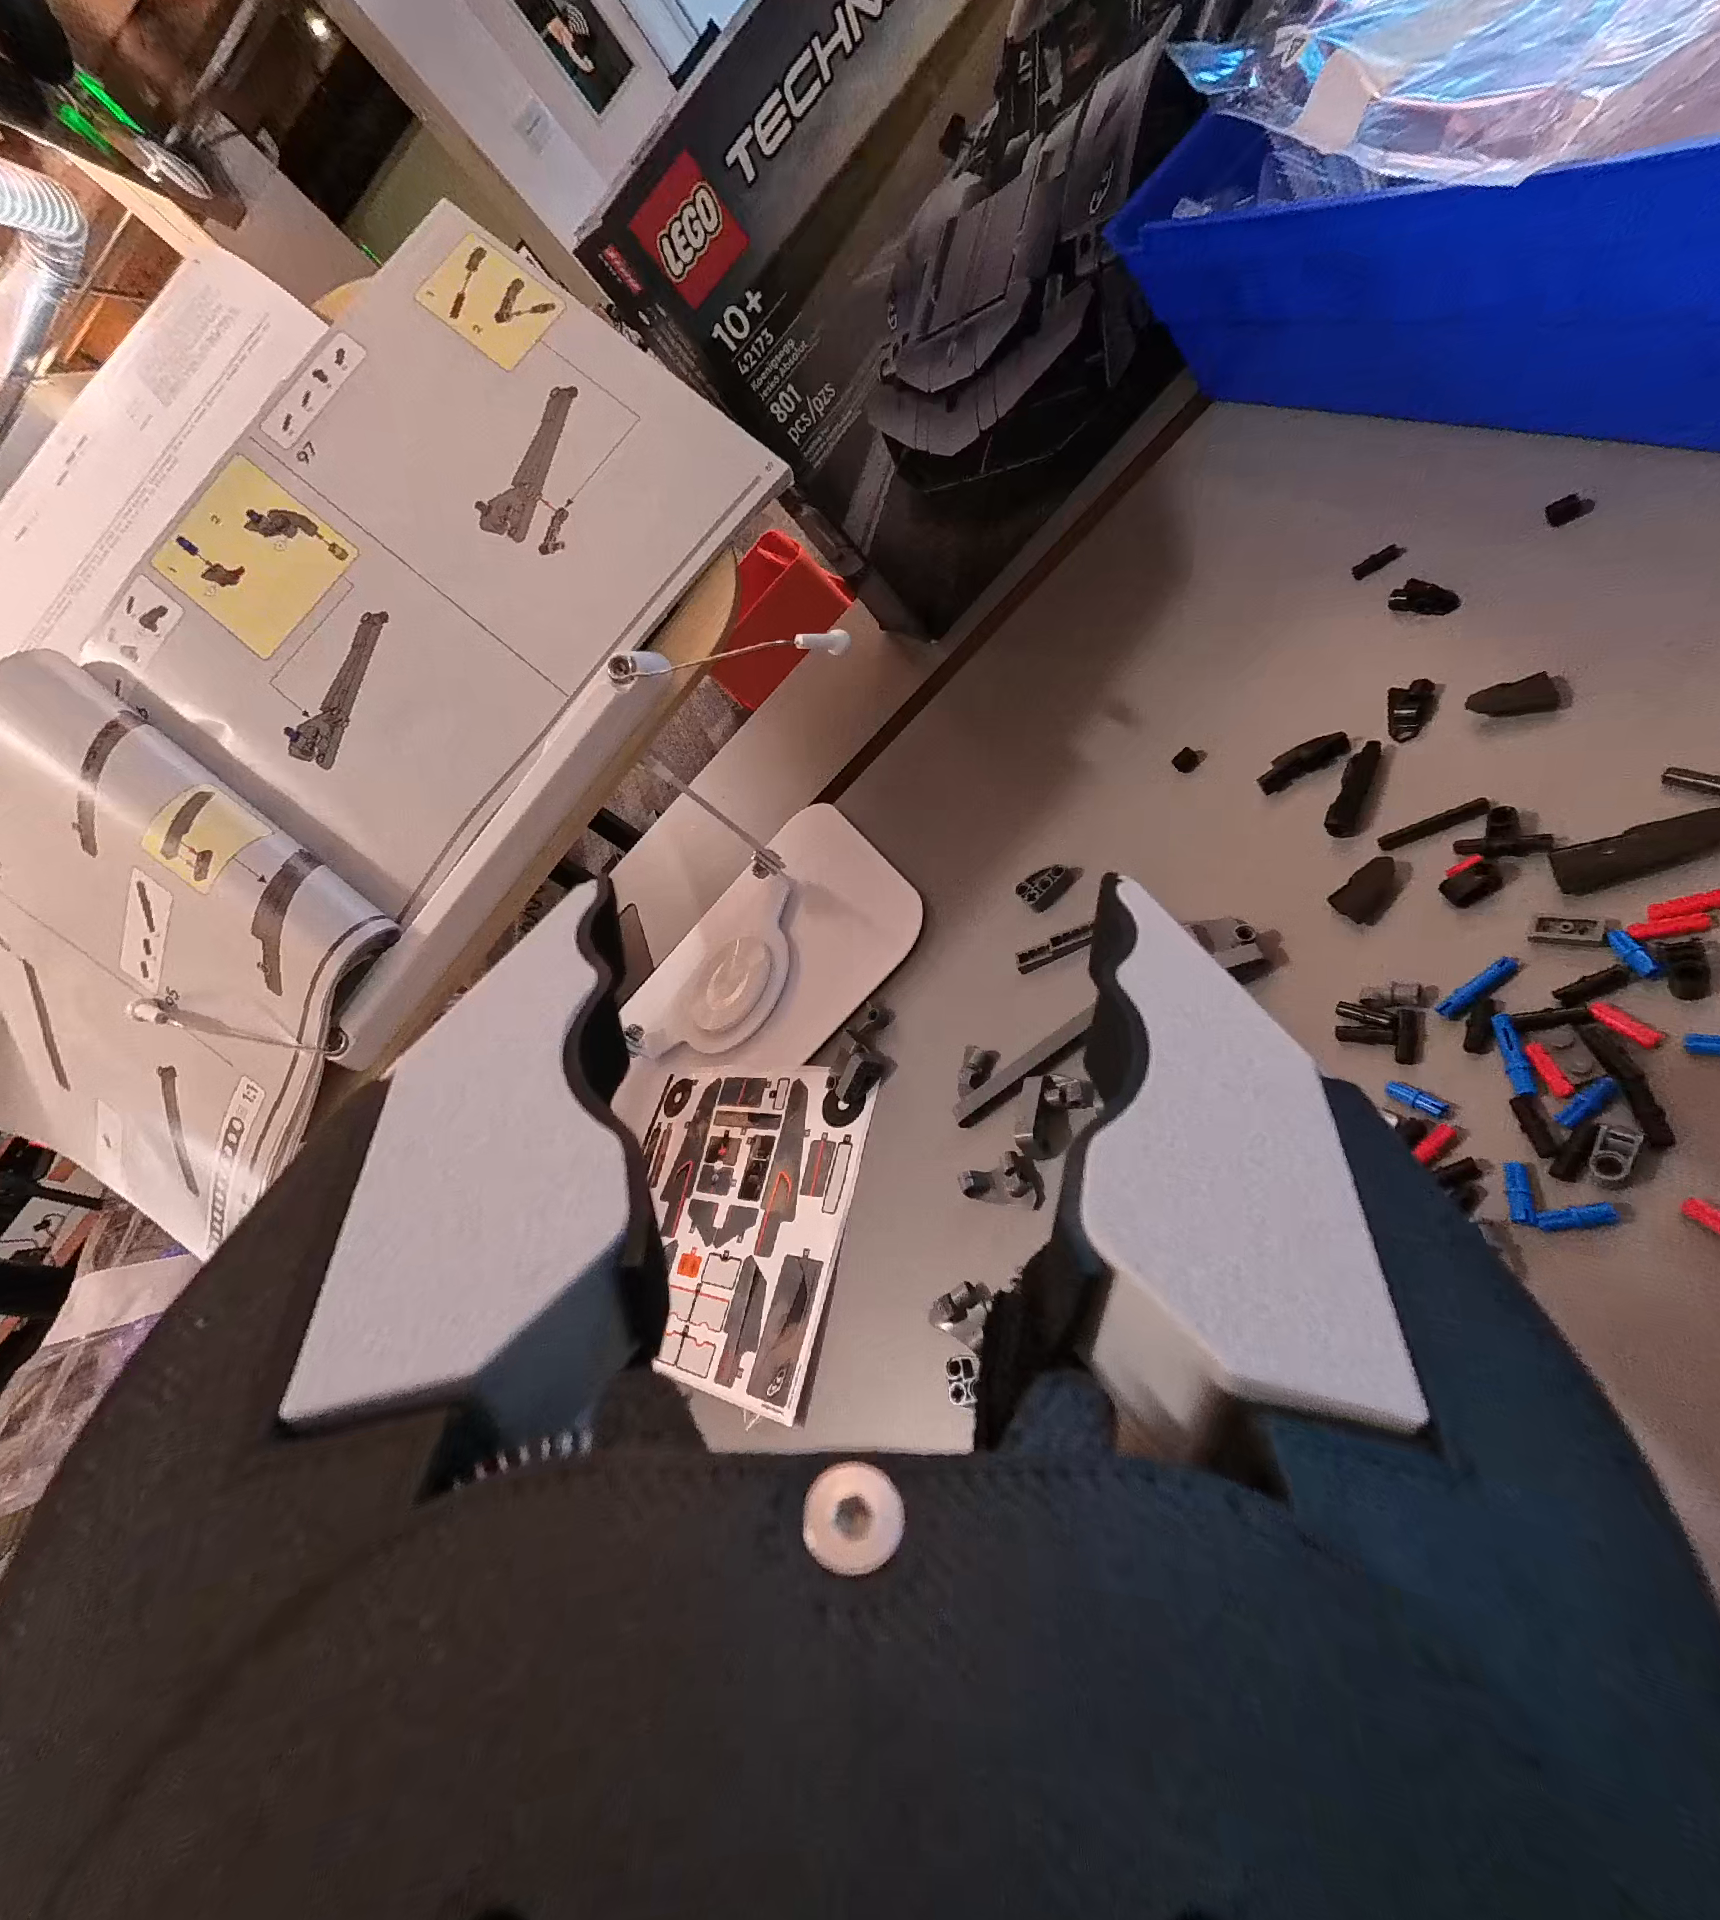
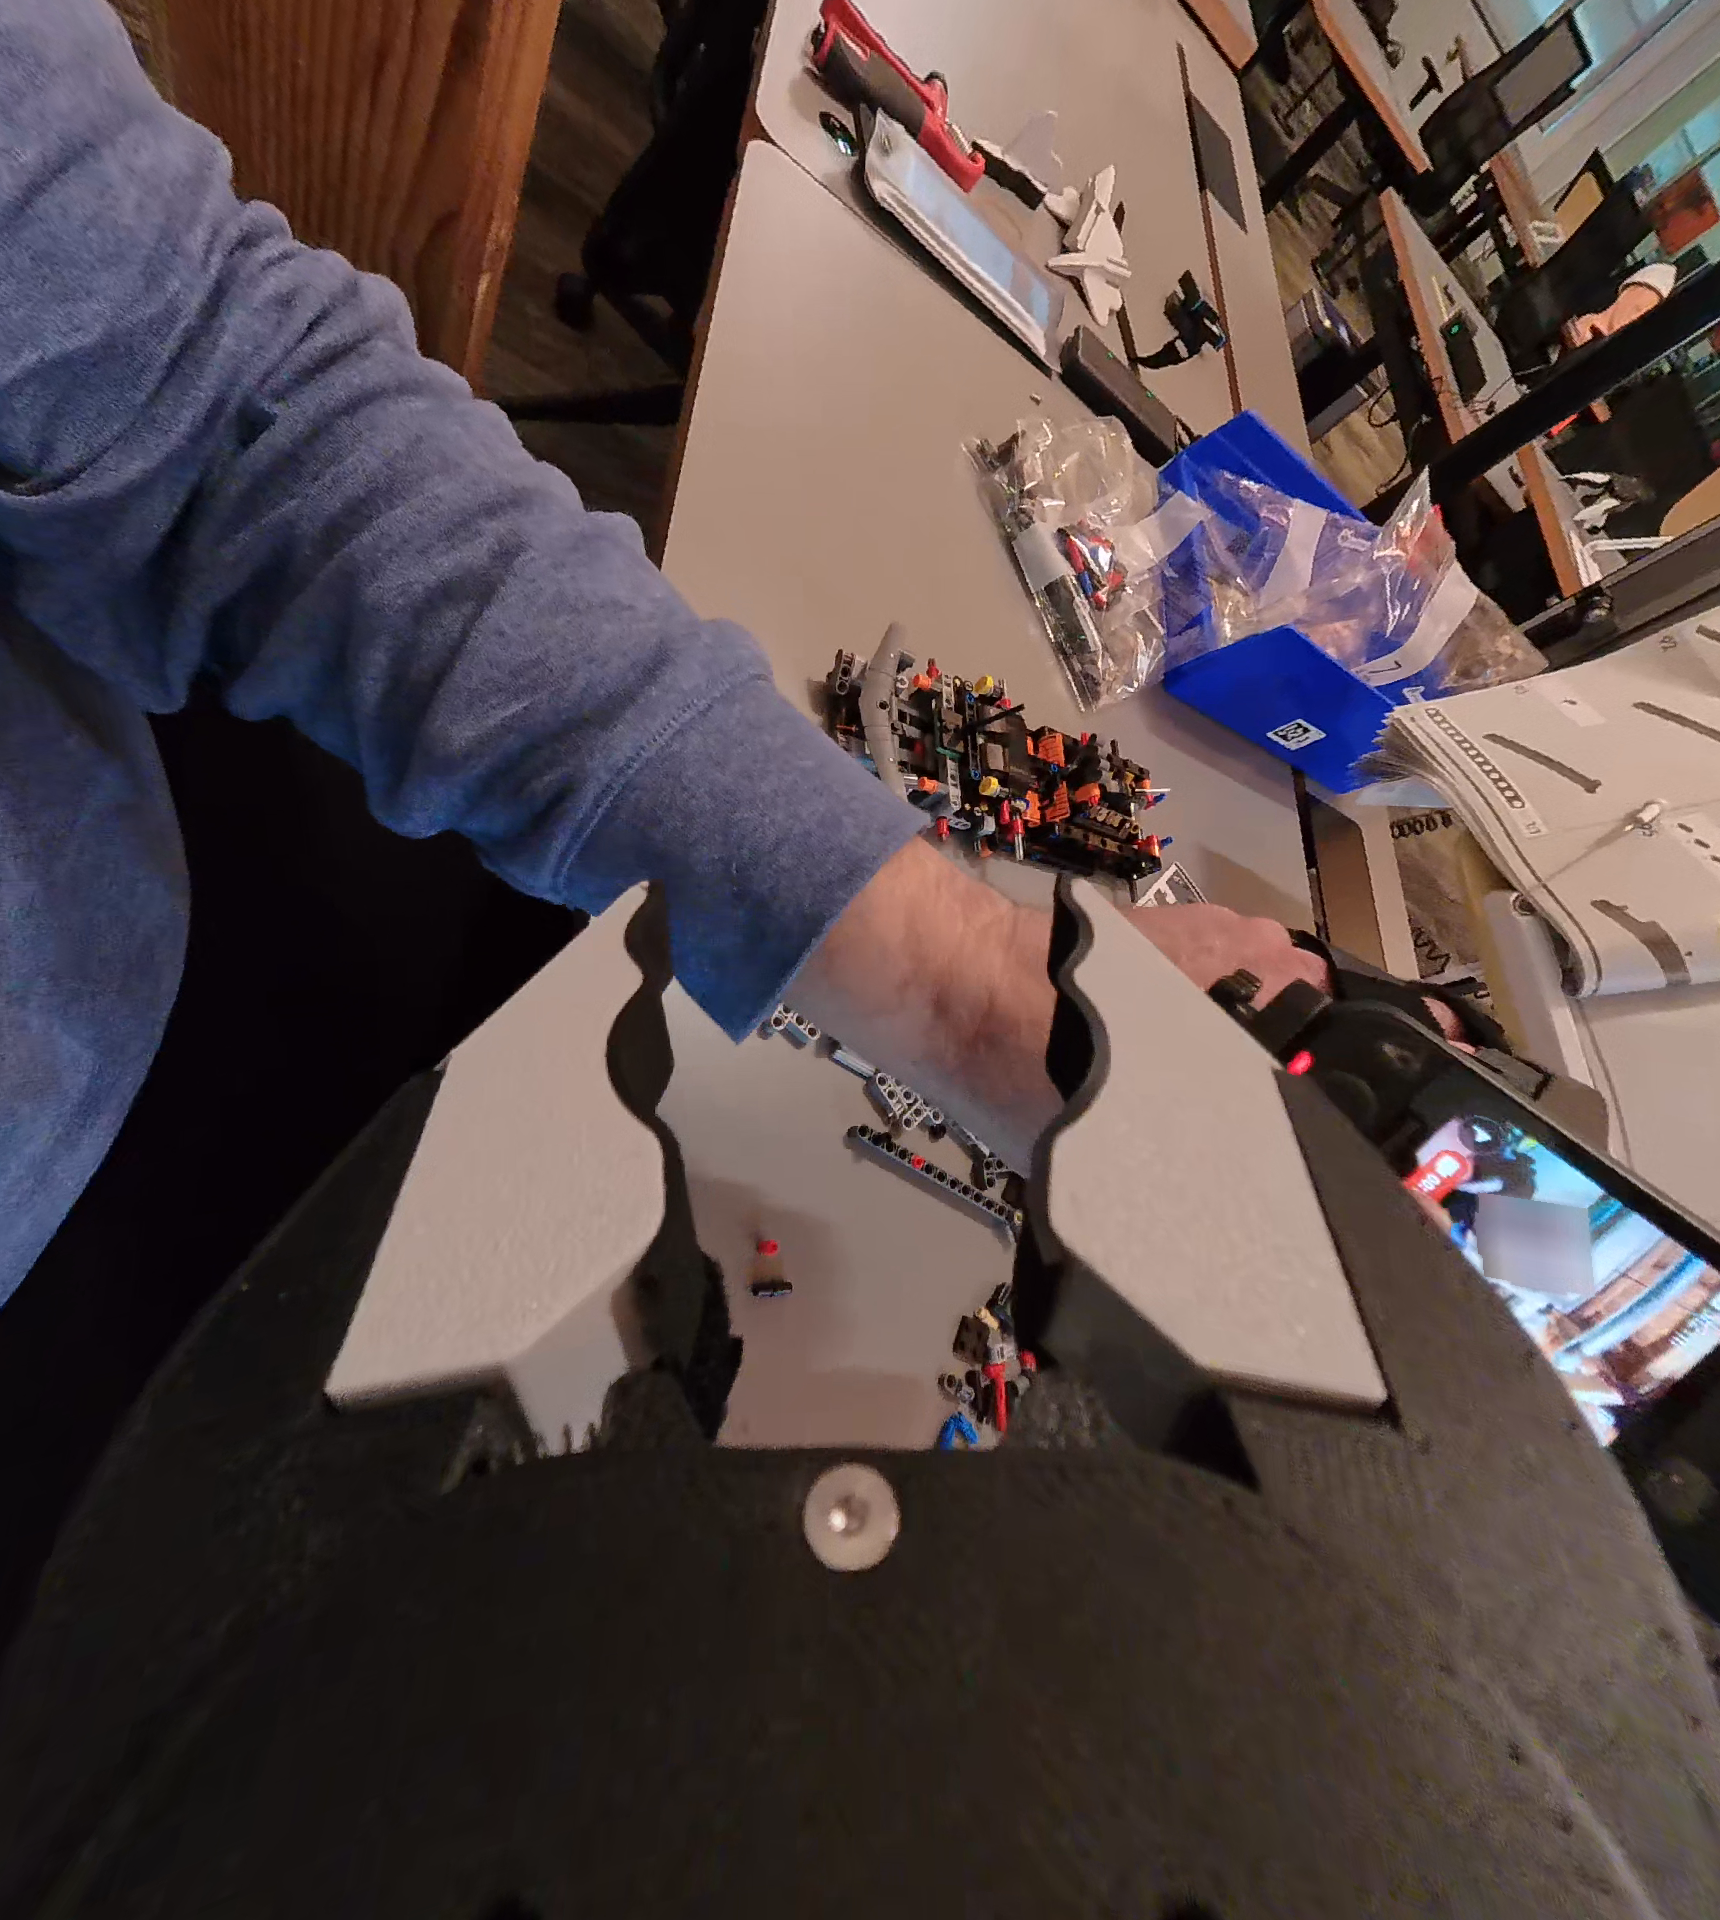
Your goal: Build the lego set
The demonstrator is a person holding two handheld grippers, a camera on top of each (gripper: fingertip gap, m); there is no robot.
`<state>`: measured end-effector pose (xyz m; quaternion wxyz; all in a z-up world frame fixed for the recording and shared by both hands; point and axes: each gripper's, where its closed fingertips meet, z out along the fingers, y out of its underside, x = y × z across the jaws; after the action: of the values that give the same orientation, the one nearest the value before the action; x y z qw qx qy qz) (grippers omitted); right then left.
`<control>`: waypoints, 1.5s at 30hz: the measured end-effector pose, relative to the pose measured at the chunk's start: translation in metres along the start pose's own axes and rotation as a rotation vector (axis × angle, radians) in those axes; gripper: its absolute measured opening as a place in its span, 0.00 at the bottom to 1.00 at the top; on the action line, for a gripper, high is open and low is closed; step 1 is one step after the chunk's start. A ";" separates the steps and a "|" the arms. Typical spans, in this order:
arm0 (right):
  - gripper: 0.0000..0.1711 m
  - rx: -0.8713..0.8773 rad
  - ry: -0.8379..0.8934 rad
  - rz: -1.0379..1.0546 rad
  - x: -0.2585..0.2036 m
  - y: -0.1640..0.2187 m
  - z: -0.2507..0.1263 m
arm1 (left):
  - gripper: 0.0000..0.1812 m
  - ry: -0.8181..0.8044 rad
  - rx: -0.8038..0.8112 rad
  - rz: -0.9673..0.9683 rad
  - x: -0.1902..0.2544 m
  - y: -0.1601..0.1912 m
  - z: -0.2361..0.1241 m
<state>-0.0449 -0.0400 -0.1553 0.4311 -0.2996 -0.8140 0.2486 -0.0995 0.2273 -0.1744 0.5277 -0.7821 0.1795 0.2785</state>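
Open-plan office or maker-style workspace — long grey desks (image 2: 835,436) in rows, monitors (image 2: 1542,73) on black stands, exposed silver ducting (image 1: 14,239) overhead, and a timber post (image 2: 357,145) — with windows (image 2: 1666,94) at the far side.

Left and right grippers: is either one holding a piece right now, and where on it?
Neither. The left gripper and right gripper are both open and empty above the table.
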 end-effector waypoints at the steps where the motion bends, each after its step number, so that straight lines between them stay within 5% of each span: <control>1: 0.42 -0.003 0.003 0.001 0.000 0.001 0.000 | 0.49 0.000 0.001 -0.001 0.000 0.000 -0.001; 16: 0.43 -0.041 0.005 0.009 0.003 0.011 0.011 | 0.49 -0.024 0.044 0.013 0.001 -0.009 -0.007; 24: 0.43 -0.022 0.012 -0.021 -0.004 -0.002 0.001 | 0.59 -0.023 0.041 -0.006 -0.001 -0.006 -0.002; 29: 0.44 -0.020 0.041 -0.047 -0.007 -0.003 -0.001 | 0.75 -0.106 0.084 -0.050 -0.016 -0.006 0.000; 43: 0.60 0.001 0.625 0.282 0.123 0.062 -0.065 | 0.76 -0.117 0.070 -0.337 -0.066 0.035 0.002; 45: 0.49 -0.002 0.660 0.276 0.127 0.065 -0.069 | 0.66 -0.103 0.091 -0.323 -0.067 0.032 -0.003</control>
<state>-0.0252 0.1046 -0.0938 0.6327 -0.4714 -0.5831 0.1938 -0.1695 0.2117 -0.1554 0.6092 -0.7607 0.0365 0.2213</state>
